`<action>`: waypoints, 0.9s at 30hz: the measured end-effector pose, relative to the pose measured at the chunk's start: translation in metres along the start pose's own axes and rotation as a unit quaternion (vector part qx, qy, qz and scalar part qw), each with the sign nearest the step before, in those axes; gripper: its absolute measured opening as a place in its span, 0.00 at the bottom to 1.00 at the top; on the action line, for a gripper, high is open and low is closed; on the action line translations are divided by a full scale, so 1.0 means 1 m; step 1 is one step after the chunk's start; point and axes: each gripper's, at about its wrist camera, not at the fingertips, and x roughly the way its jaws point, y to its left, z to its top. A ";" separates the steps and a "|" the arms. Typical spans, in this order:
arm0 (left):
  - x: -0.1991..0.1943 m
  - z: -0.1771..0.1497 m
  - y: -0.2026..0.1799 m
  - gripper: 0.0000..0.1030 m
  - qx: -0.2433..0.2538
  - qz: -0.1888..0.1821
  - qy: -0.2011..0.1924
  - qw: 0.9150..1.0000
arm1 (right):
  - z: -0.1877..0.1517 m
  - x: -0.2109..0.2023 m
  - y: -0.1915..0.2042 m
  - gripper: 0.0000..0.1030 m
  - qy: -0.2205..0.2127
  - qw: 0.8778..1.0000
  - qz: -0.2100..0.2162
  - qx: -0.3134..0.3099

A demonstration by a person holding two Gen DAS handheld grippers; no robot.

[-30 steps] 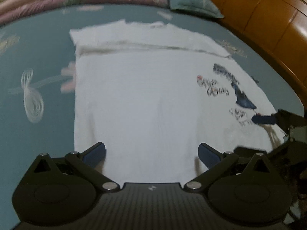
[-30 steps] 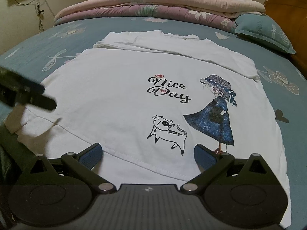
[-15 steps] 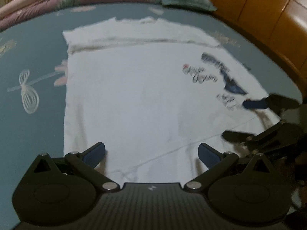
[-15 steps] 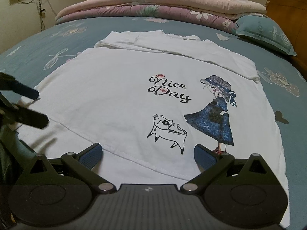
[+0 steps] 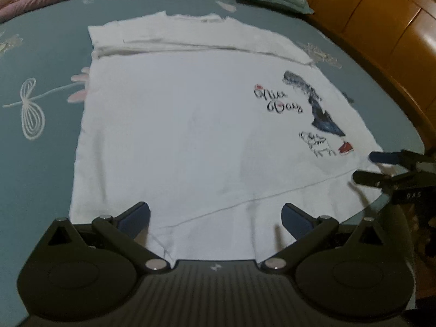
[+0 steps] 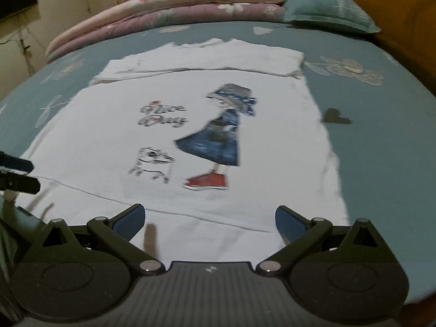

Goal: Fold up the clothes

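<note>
— How are the two grippers sitting?

— The left gripper (image 5: 215, 214) is filling the bottom of its own view, jaws spread wide and gripping nothing, its blue pads hovering over the near hem of the white T-shirt (image 5: 174, 125). The right gripper (image 6: 208, 216) is posing the same way at the bottom of its view, wide open and empty, over the hem below the printed red shoe. Each one is also showing at the edge of the other's picture.

— And where is the shirt lying?

— It is lying flat on the teal bedsheet (image 6: 381, 141), print side up, filling the centre of both views, with its far end folded over in a band.

— What is surrounding it?

— A folded quilt (image 6: 169, 19) in pink and mauve is lying along the top of the frame, a teal pillow (image 6: 327, 8) is sitting at the upper right, and a wooden headboard (image 5: 381, 27) is curving down the right side of the left view.

— Textures?

— The cotton is looking soft, with a stitched hem line; the sheet is showing pale flower patterns.
</note>
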 end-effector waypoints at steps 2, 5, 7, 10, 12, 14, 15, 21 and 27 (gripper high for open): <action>-0.002 0.001 0.001 0.99 -0.003 0.007 0.003 1.000 | -0.001 -0.002 -0.008 1.00 0.003 1.000 -0.008 0.010; -0.008 0.004 -0.002 0.99 0.010 0.017 -0.004 1.000 | -0.002 -0.006 -0.017 1.00 0.004 1.000 -0.015 0.024; -0.011 0.006 -0.007 0.99 0.025 0.017 -0.012 0.999 | 0.001 -0.009 -0.015 1.00 -0.005 1.000 0.002 0.025; -0.008 0.007 -0.015 0.99 0.038 0.005 -0.012 0.999 | 0.009 -0.007 -0.003 1.00 -0.014 0.999 0.044 0.026; -0.004 0.005 -0.020 0.99 0.043 0.003 -0.006 0.999 | 0.012 0.000 0.006 1.00 -0.010 0.997 0.072 0.031; 0.002 0.003 -0.019 0.99 0.040 0.007 0.004 0.999 | 0.010 0.009 0.011 1.00 0.004 0.997 0.073 0.030; 0.003 0.001 -0.017 0.99 0.039 0.012 0.005 0.999 | 0.008 0.014 0.014 1.00 0.013 0.997 0.069 0.029; 0.000 -0.001 -0.004 0.99 0.038 0.075 0.010 0.996 | 0.003 0.007 0.011 1.00 0.023 0.999 0.033 0.009; -0.020 -0.001 -0.006 0.99 0.070 0.040 -0.019 0.997 | 0.007 -0.009 0.017 1.00 0.007 0.999 0.021 -0.034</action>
